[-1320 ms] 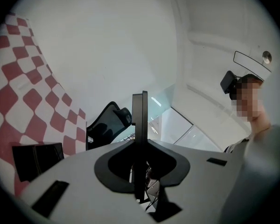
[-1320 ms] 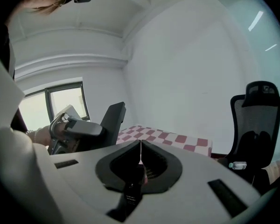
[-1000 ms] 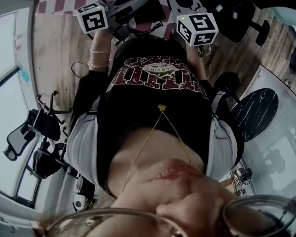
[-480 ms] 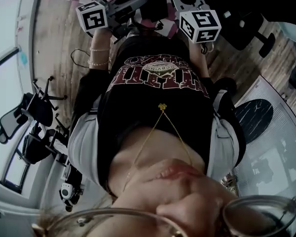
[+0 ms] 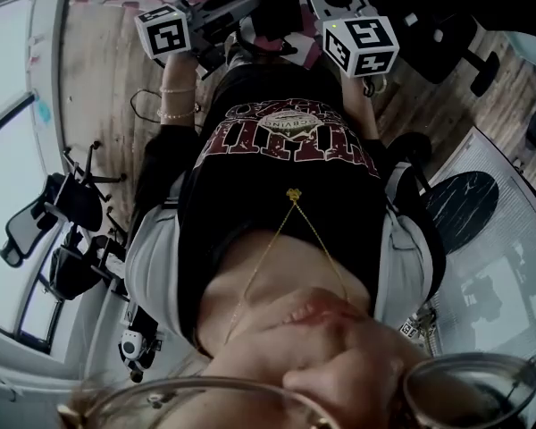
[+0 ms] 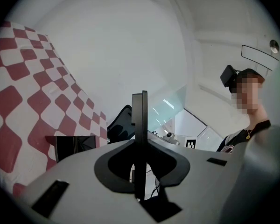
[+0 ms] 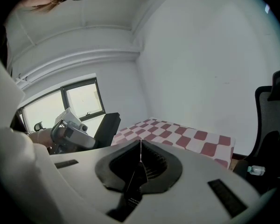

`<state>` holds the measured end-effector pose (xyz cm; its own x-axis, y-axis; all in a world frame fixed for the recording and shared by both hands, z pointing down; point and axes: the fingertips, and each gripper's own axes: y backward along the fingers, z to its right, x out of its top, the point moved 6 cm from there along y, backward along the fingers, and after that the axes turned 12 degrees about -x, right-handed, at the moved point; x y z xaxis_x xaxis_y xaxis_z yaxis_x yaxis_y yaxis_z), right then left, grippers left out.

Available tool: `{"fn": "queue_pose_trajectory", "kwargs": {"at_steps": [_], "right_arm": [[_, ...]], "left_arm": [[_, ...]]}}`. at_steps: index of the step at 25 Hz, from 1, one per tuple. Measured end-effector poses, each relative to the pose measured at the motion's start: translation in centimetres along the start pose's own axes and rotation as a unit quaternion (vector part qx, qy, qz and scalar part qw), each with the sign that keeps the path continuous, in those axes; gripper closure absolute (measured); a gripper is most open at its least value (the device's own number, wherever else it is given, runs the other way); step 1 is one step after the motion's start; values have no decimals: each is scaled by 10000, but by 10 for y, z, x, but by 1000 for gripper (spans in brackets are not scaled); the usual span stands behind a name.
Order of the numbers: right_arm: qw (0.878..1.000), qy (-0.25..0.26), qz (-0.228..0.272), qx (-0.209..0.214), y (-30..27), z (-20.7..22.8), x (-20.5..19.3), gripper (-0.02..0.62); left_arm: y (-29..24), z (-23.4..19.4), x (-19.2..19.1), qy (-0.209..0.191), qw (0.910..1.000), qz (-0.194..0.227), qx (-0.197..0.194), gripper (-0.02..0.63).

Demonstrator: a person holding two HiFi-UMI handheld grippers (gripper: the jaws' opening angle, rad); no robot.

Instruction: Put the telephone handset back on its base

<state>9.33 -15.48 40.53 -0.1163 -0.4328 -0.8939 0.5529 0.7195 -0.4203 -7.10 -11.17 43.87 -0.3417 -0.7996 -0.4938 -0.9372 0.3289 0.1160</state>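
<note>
— Anything moved just now?
— Hardly. The left gripper (image 6: 139, 120) and right gripper (image 7: 140, 149) still hang by the person's chest, fingers pressed together on nothing
— And the handset?
— Nowhere I can see, not on the checked counter (image 7: 191, 138) beyond; nothing's begun yet, I'd say

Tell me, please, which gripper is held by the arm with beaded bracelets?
The left gripper, at the head view's left: two bracelets circle the wrist just below its cube. The right arm shows none so plainly.
</note>
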Motion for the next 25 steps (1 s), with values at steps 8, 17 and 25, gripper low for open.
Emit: {"fn": "queue_pose_trajectory", "kwargs": {"at_steps": [8, 17, 25], "right_arm": [[9999, -77, -90, -117, 1, 2, -6, 574], [9994, -154, -166, -253, 2, 6, -13, 574], [9987, -225, -247, -372, 2, 10, -18, 574]], "left_arm": [[7, -18, -6, 254, 9996, -86, 47, 526], [11, -38, -12, 527, 9984, -205, 69, 526], [14, -58, -20, 711, 9968, -340, 154, 526]]}}
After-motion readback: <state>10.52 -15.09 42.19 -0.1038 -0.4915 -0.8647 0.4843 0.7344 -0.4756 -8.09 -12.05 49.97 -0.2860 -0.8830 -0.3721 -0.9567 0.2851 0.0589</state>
